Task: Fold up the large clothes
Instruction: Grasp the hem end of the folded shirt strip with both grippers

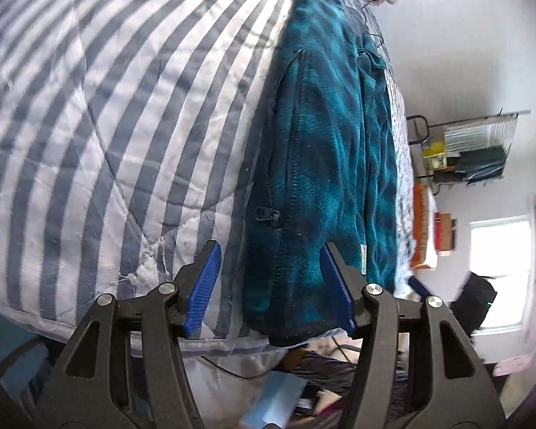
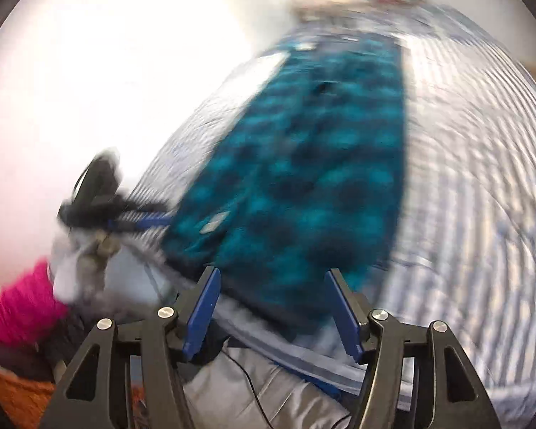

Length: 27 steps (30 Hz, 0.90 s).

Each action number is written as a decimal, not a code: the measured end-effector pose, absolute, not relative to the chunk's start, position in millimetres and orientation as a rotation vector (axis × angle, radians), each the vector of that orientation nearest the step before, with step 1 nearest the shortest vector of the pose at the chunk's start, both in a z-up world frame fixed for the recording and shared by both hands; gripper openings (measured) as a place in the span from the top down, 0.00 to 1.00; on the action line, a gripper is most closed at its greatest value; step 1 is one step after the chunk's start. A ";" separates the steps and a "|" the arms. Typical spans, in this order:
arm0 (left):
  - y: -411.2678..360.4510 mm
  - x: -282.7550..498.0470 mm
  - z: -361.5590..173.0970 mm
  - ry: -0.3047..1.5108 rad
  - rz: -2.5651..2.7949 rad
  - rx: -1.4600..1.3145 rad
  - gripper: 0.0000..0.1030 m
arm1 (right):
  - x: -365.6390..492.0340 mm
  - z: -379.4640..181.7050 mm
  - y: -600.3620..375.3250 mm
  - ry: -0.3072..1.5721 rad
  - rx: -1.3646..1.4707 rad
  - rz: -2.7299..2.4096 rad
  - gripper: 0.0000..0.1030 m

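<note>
Striped grey-and-white quilted bedding point(image 1: 100, 136) covers the bed, and a teal and dark-blue patterned fleece jacket point(image 1: 325, 164) lies on it in a long narrow fold, its zip pull near the hem that reaches the bed's near edge. Left gripper point(image 1: 271, 286) hangs over that hem with its blue-padded jaws spread and the fleece showing between them, unpinched. Right gripper point(image 2: 271, 307), in a blurred view, stands just as wide above the jacket's near end, holding nothing, beside a pink sleeve point(image 2: 14, 304).
</note>
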<state>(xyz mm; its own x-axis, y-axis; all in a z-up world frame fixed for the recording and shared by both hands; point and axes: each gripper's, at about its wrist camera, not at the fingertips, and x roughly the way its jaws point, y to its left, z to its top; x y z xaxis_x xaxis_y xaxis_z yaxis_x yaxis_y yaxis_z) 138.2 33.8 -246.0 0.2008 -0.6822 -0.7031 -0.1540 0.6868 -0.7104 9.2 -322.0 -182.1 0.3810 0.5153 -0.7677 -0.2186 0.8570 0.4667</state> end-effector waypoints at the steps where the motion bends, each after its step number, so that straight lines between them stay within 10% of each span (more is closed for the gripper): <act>1: 34.6 138.9 -249.2 1.354 -0.432 -0.797 0.43 | 10.7 -188.6 -332.9 1.097 0.357 0.450 0.37; 13: -6.8 134.3 -257.2 1.388 -0.540 -0.702 0.44 | 28.8 -263.9 -350.3 1.223 0.677 0.487 0.41; 27: -29.2 124.9 -225.1 1.312 -0.533 -0.561 0.87 | 43.4 -258.2 -302.9 1.247 0.618 0.596 0.83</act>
